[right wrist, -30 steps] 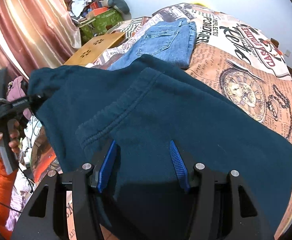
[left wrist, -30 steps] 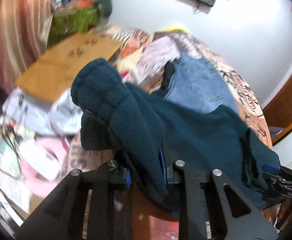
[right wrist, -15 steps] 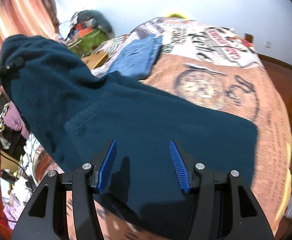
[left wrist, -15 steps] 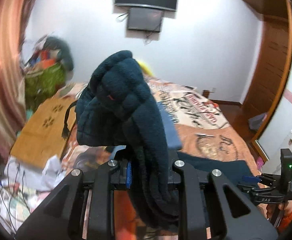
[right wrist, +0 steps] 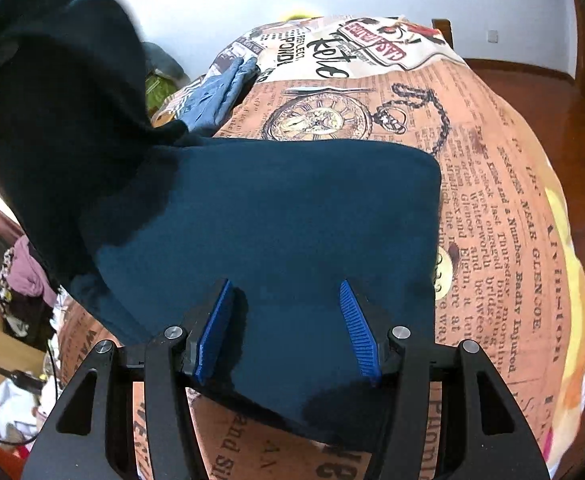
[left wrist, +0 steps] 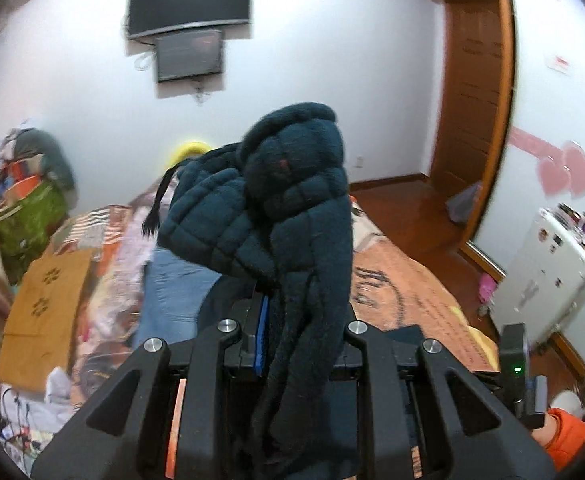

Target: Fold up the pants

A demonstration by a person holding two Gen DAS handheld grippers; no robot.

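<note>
Dark teal fleece pants [right wrist: 276, 216] lie partly spread on the bed with the newspaper-print cover [right wrist: 504, 184]. My left gripper [left wrist: 292, 328] is shut on the bunched waistband end of the pants [left wrist: 288, 200] and holds it lifted high above the bed; in the right wrist view this raised end [right wrist: 52, 92] hangs at the upper left. My right gripper [right wrist: 288, 328] is open, its blue pads standing just over the flat part of the pants near the bed's near edge, holding nothing.
Folded blue jeans [right wrist: 216, 100] lie on the bed beyond the teal pants, also seen in the left wrist view [left wrist: 172, 292]. A cardboard sheet [left wrist: 40, 312] and clutter lie left of the bed. A white cabinet [left wrist: 548, 272] and wooden door [left wrist: 472, 92] stand at the right.
My left gripper has lifted the waistband end up and swung it over toward the right. The flat part of the pants has settled on the bed. My right gripper stays open over it.
</note>
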